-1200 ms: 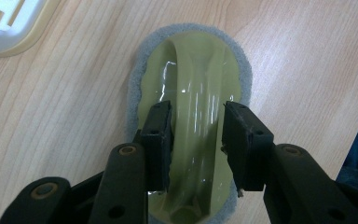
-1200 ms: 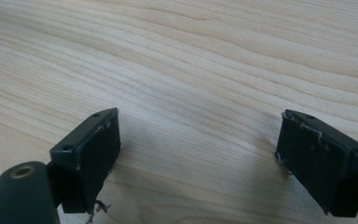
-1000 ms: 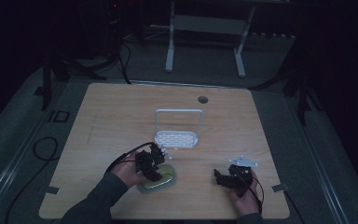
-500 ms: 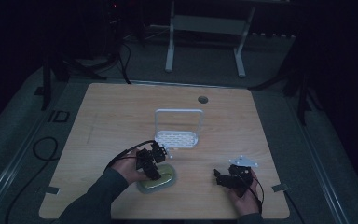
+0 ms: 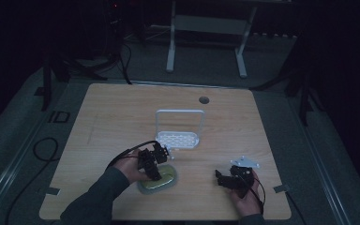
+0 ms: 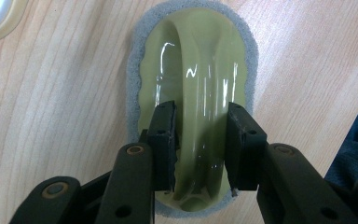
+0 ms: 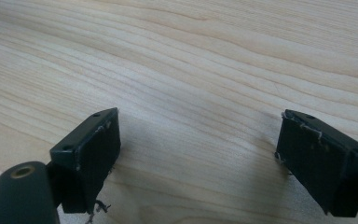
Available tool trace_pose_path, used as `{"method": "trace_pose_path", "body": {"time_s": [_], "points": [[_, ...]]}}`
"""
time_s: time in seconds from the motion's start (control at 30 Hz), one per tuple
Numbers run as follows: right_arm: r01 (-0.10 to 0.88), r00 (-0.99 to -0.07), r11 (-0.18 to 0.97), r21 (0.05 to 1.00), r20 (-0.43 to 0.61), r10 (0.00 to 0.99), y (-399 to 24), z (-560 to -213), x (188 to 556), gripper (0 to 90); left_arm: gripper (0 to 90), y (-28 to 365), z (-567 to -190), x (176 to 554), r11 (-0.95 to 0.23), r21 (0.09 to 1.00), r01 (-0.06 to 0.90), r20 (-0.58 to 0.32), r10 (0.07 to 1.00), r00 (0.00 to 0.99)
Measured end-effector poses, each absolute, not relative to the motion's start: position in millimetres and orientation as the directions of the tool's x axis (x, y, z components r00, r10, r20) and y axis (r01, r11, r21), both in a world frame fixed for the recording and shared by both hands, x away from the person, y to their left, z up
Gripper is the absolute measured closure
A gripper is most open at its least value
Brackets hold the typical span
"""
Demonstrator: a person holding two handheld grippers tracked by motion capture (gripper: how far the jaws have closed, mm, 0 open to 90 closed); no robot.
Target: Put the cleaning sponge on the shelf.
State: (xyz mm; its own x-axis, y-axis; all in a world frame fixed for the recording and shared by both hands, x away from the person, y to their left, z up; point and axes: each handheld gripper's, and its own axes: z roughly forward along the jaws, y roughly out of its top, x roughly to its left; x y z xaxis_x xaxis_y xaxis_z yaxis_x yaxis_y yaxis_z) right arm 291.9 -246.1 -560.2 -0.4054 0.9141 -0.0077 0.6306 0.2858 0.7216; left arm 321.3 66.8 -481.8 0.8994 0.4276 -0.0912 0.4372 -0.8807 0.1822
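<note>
L gripper closing on scrubber handle; lift not yet begun.
Olive-green glossy plastic scrubber w/ grey sponge base lies flat on wood table, lower centre of high view. Jaws straddle handle, closing in, contact unclear. R gripper released, empty, lower right.

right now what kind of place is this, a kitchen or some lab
Probably a lab or recording room, not a kitchen: a bare wooden table with a cable hole, dark surroundings, cables on the floor, and a metal stand behind.

Dim lab or workshop, bare wooden table, trailing floor cables, metal stand legs
</note>
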Motion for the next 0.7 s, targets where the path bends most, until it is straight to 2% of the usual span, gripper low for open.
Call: {"method": "trace_pose_path", "body": {"time_s": [0.5, 0.7], "points": [[0.632, -0.403, 0.283, 0.722, -0.005, 0.915, -245.9, -560.2, 291.9, 13.1, 66.2, 63.3, -480.5, 325.2, -0.889, 0.161, 0.429, -0.09, 0.419, 0.903], [0.632, -0.403, 0.283, 0.722, -0.005, 0.915, -245.9, -560.2, 291.9, 13.1, 70.7, 61.5, -479.9, 325.3, -0.894, 0.16, 0.418, -0.078, 0.411, 0.908]]}}
